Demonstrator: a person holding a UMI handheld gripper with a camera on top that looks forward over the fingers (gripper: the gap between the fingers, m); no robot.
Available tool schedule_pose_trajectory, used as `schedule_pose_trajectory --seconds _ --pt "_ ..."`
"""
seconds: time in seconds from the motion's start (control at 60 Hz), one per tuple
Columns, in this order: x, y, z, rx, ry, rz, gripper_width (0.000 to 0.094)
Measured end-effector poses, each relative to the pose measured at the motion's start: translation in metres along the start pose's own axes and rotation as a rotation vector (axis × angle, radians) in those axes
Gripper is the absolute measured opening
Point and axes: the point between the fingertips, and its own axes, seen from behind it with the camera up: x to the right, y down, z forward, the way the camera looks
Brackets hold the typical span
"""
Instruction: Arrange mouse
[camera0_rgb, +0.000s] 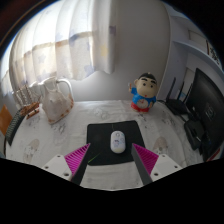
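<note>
A pale marble-patterned table (70, 130) stands before white curtains (55, 45). A white oval mouse (118, 141) rests on a black rectangular mat (100, 133), a cartoon boy figurine (145, 94) beyond. The gripper (112, 160) fingers stand apart, empty.

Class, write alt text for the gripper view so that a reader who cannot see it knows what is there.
A white mouse lies on a black mouse mat just ahead of the open gripper. Beyond the mat stands a cartoon figure toy, with a curtained window behind the table.
</note>
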Motion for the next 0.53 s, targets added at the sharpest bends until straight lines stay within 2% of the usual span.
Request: schedule_pose_trajectory --seconds 0.217,0.3,0.533 --pt "-0.036 0.034 -0.081 -0.029 -0.041 -0.010 0.0841" --pt "-0.049 0.047 -0.094 -0.039 -0.074 -0.008 0.0844" --pt "-0.060 0.067 -0.102 -0.055 -0.086 -0.015 0.0858"
